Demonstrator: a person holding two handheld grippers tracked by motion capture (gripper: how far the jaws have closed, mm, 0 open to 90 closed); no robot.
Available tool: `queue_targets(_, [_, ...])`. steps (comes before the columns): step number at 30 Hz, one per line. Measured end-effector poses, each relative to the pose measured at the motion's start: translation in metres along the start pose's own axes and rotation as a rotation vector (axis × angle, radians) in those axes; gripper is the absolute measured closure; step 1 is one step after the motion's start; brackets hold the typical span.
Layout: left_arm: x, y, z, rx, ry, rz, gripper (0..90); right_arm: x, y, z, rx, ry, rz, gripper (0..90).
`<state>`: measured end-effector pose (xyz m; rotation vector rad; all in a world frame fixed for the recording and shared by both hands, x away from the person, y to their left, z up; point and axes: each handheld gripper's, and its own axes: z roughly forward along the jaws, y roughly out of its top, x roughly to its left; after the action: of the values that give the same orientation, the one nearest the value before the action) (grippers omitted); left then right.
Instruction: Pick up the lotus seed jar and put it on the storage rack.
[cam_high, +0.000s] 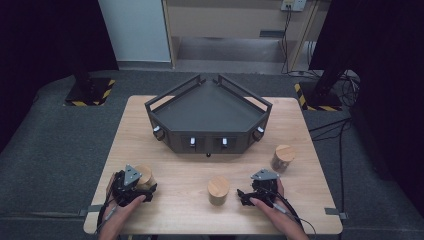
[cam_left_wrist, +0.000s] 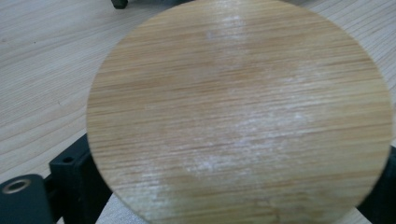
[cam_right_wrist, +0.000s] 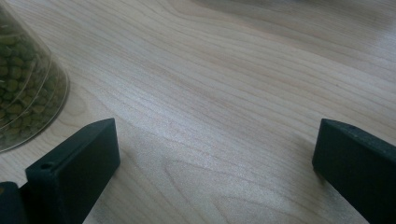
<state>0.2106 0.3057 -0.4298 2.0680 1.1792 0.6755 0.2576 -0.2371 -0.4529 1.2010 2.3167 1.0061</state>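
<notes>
Three wooden-lidded jars stood on the table (cam_high: 170, 150). The left gripper (cam_high: 142, 184) straddled the near-left jar (cam_left_wrist: 238, 112); whether its jaws pressed the sides could not be told, the lid hiding them. The right gripper (cam_right_wrist: 215, 163) rested open beside the middle jar (cam_right_wrist: 23, 74), which held green pellets. The dark tray (cam_high: 210, 107) sat empty.

High view set above near edge of counter (cam_high: 170, 165), faced forward and down, whole top taken in. Left gripper view held very close above lid of wooden-lidded jar (cam_left_wrist: 238, 112). Right gripper view aimed low along counter, near; same wood surface shared by all three views.
</notes>
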Motion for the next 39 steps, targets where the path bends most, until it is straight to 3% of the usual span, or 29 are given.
queue_targets(12, [-0.001,-0.013,0.003,-0.041,-0.004,-0.008,21.1,0.0,0.0,0.0,-0.001,0.0,-0.002,0.7])
queue_targets(18, [0.001,-0.02,0.002,-0.069,-0.012,-0.025,22.8,0.0,0.0,0.0,-0.001,0.001,-0.002,0.7])
queue_targets(28, [-0.004,-0.016,-0.003,-0.098,-0.02,0.013,23.8,0.0,0.0,0.0,0.0,0.001,-0.002,0.7])
queue_targets(39, [0.003,-0.009,-0.004,-0.096,-0.064,0.048,24.1,0.0,0.0,0.0,0.0,0.001,-0.002,0.7])
